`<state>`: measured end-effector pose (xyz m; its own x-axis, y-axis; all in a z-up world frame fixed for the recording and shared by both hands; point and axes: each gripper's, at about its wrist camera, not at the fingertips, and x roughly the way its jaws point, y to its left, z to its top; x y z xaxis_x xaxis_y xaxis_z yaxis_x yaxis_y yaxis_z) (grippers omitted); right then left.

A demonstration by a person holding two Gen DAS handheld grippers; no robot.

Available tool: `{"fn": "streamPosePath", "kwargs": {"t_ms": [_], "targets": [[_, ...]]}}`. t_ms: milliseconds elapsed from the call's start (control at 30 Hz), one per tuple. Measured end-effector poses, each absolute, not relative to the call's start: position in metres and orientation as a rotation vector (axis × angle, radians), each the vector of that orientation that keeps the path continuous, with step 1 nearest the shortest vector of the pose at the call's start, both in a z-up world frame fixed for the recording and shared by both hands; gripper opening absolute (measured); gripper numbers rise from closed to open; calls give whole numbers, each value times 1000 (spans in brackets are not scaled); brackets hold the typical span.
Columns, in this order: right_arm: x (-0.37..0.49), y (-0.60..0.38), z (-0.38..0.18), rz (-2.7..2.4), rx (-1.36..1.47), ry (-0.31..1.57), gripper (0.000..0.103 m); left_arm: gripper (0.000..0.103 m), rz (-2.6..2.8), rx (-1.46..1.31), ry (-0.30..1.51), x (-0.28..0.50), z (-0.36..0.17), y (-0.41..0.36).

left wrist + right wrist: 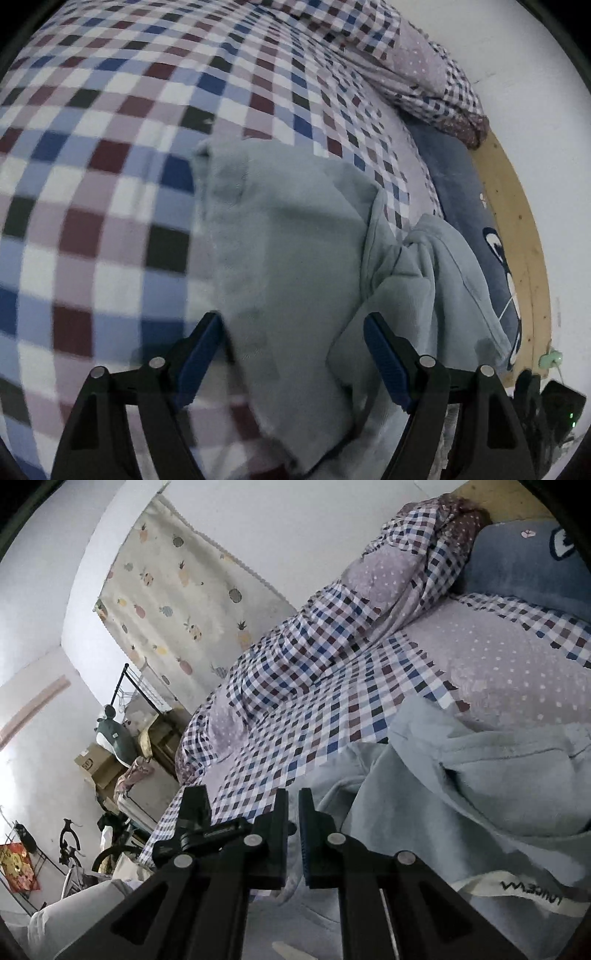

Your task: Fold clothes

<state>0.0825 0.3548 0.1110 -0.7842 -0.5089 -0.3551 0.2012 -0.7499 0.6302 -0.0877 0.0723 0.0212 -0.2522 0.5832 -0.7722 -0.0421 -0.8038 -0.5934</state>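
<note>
Garment, soft pale-blue fleece, lies rumpled at centre frame on the checked bedsheet; your left gripper gapes wide above it, your right gripper is pressed together on nothing.

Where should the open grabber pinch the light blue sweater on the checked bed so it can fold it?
Probably the sweater's long straight left edge, where it lies flat on the checked bedcover. The left gripper hangs above with its jaws open, so coming down from above over that edge looks easiest. The right side is bunched into thick folds, which would be harder to pinch cleanly.
</note>
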Motion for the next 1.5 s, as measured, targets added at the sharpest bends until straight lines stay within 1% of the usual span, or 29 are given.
{"fn": "streamPosePath", "kwargs": {"t_ms": [133,267,300,333,367,467,567,633,667,700,733,800,867,1000,1167,1267,1433,1500], "targets": [[85,361,114,-2515,724,-827,6,82,2129,-1600,-585,-101,20,80],[87,371,115,-2515,697,-864,6,81,2141,-1535,-684,-103,17,67],[87,373,114,-2515,693,-875,6,77,2142,-1521,-717,-103,17,63],[87,375,114,-2517,694,-883,6,77,2143,-1506,-750,-103,16,59],[87,377,113,-2520,697,-888,6,77,2141,-1500,-759,-101,15,56],[86,380,112,-2523,705,-900,6,77,2101,-1524,-707,-93,11,62],[86,382,111,-2528,702,-905,6,76,2005,-1549,-741,-82,13,66],[86,382,111,-2525,699,-908,6,61,1987,-1560,-705,-78,15,76],[85,381,111,-2523,698,-910,6,56,2005,-1565,-679,-77,16,79],[85,381,111,-2521,698,-909,6,47,2035,-1569,-652,-78,16,82],[85,380,111,-2519,698,-908,6,36,2070,-1572,-656,-81,15,81],[84,377,111,-2516,702,-906,6,24,2110,-1579,-721,-90,12,76],[82,374,109,-2514,711,-901,6,22,2133,-1580,-775,-98,9,69],[80,371,108,-2519,729,-881,6,16,2219,-1576,-630,-109,17,73],[76,371,102,-2544,768,-872,6,12,2256,-1504,-599,-125,34,67],[73,372,99,-2585,813,-850,6,11,2327,-1419,-566,-134,55,60],[71,383,91,-2635,871,-873,6,9,2499,-1307,-668,-156,95,6],[72,390,89,-2644,876,-898,6,9,2569,-1272,-681,-162,113,-22]]}}
